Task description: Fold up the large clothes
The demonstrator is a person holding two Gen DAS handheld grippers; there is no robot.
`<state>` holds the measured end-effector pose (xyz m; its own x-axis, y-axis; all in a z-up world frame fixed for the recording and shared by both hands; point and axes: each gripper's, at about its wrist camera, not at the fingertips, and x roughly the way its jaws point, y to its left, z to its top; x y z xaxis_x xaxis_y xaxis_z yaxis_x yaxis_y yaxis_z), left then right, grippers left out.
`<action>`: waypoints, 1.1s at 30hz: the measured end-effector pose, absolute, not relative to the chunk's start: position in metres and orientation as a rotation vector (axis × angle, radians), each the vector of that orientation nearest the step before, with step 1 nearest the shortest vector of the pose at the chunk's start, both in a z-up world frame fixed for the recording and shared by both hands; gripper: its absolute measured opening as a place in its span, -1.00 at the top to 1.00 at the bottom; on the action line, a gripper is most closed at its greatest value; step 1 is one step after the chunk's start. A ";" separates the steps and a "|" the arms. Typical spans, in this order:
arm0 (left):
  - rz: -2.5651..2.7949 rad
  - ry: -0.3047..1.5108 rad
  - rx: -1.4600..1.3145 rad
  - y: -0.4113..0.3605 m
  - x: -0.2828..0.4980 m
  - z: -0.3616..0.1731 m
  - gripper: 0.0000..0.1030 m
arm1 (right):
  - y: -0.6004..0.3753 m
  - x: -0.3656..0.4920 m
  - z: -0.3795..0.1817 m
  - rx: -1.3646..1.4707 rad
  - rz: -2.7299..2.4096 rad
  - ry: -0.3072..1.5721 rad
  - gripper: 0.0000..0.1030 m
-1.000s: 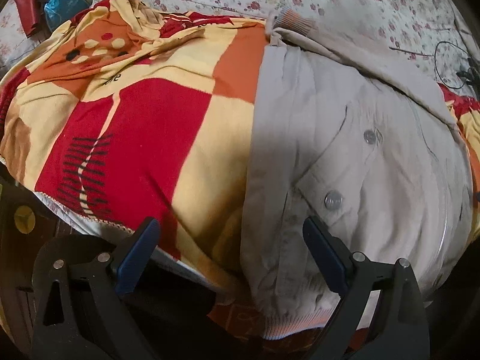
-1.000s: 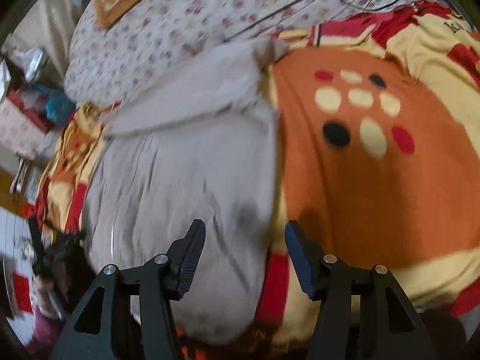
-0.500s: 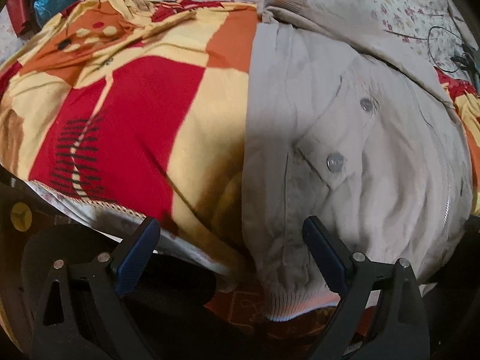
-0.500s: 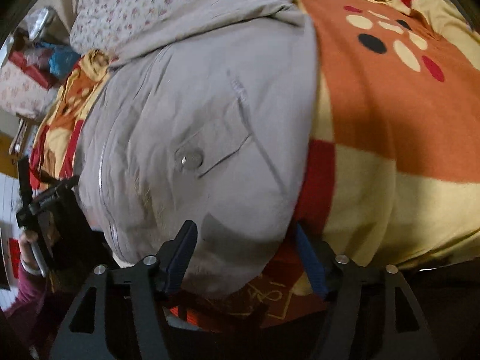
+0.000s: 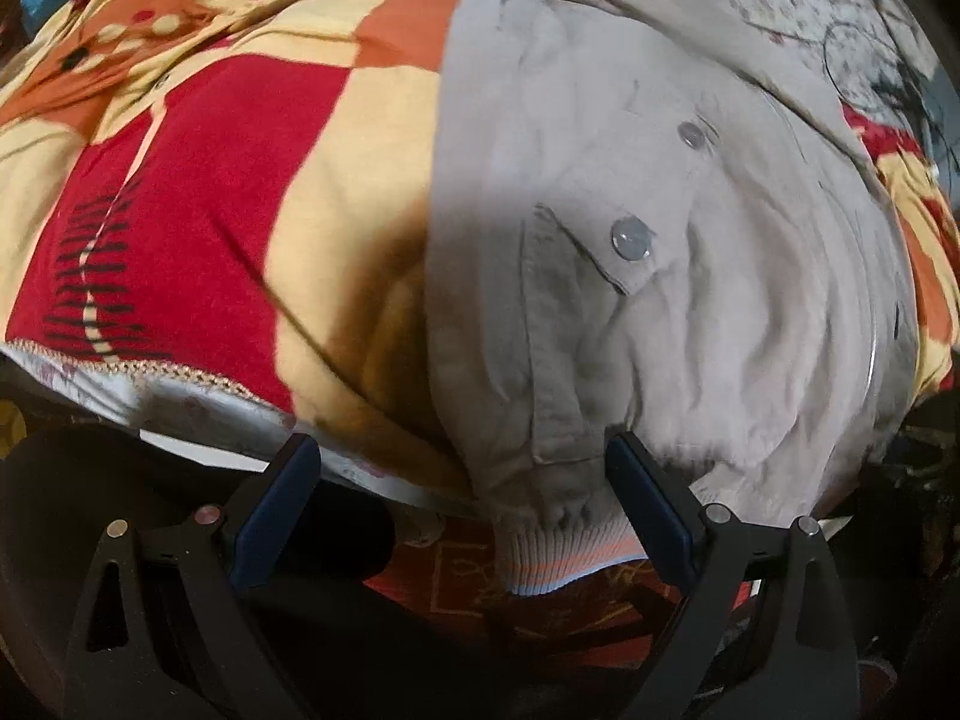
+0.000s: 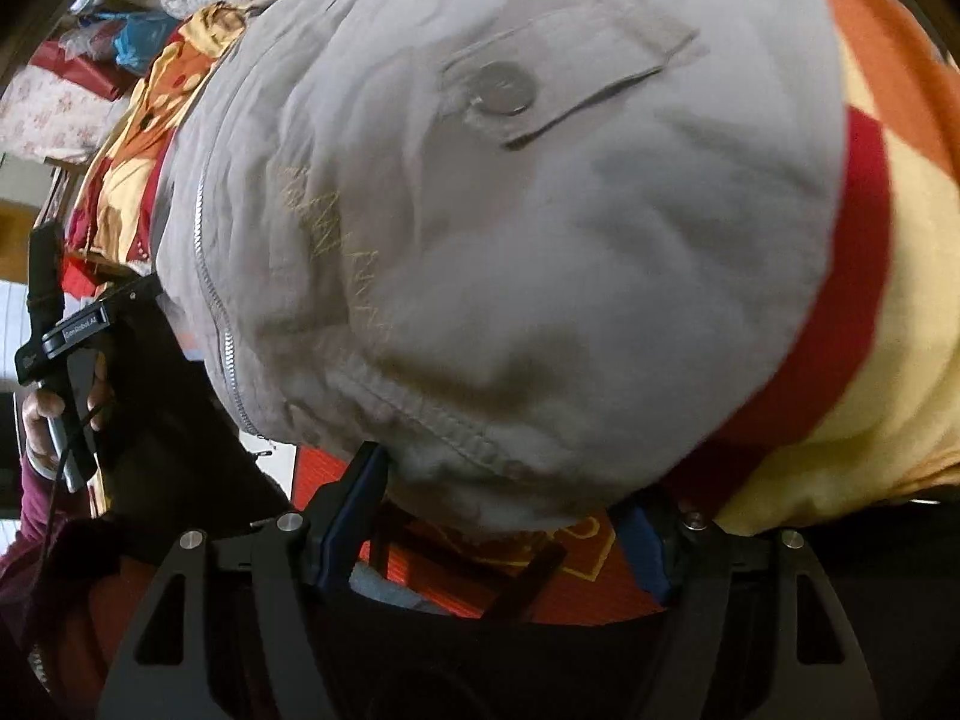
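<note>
Jacket (image 5: 690, 312) flat on blanket (image 5: 240, 168) over bed edge, hem at 6 o'clock in both views; left claw (image 5: 462, 516) and right claw (image 6: 498, 516) spread, straddling hem corners, likely for a lift-and-fold.

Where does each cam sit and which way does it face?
Left wrist: on the left gripper, facing the jacket's ribbed hem and the blanket; both its fingers show, open.
Right wrist: on the right gripper, close on the jacket's other bottom corner; its open fingers show, plus the person's hand holding the left gripper.
Shared: jacket, zipper, blanket.
</note>
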<state>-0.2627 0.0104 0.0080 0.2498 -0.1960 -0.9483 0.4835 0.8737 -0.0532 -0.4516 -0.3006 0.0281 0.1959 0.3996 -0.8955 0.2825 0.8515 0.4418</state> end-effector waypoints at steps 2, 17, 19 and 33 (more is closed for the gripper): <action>-0.481 1.234 0.277 0.006 -0.265 0.007 -0.88 | -0.295 -0.448 0.029 0.591 0.090 1.385 -0.43; -0.626 1.334 0.167 0.004 -0.259 0.012 0.68 | -0.305 -0.466 0.091 0.601 0.209 1.190 0.93; -0.648 1.326 0.117 0.006 -0.255 0.023 0.84 | -0.308 -0.464 0.101 0.621 0.226 1.139 0.94; -0.726 1.113 -0.021 -0.048 -0.167 0.112 0.88 | -0.414 -0.429 0.151 0.833 0.066 0.754 0.95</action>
